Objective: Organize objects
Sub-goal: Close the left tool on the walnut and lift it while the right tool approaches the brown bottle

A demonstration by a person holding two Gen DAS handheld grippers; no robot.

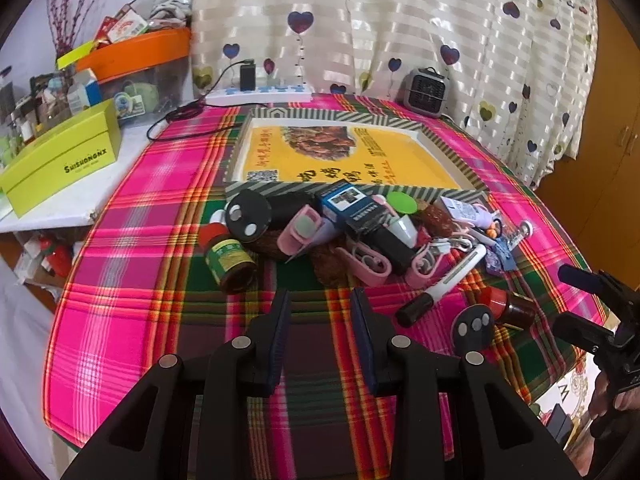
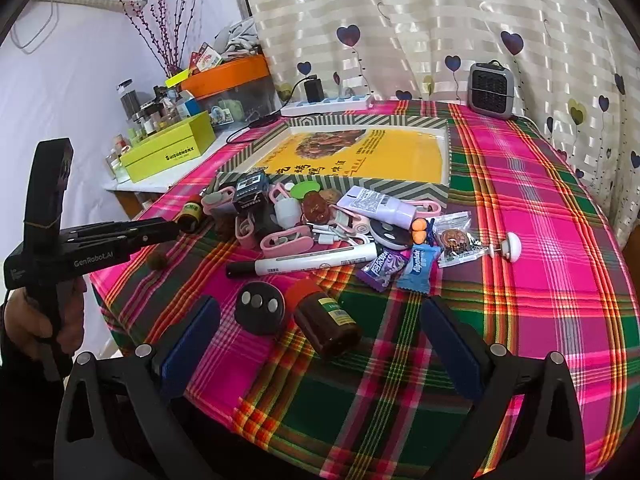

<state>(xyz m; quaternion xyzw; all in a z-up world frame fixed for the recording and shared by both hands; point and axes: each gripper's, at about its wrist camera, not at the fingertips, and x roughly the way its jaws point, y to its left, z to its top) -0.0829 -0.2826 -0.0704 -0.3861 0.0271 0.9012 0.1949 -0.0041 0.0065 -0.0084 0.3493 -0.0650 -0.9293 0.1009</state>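
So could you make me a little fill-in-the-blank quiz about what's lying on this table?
1. The marker has a white body and a ____ cap.
2. The brown bottle nearest the right gripper lies on its ____.
3. The tray behind the pile is lined with a ____ sheet.
4. Between the fingers of the left gripper there is ____, only tablecloth below.

Missing words: black; side; yellow; nothing
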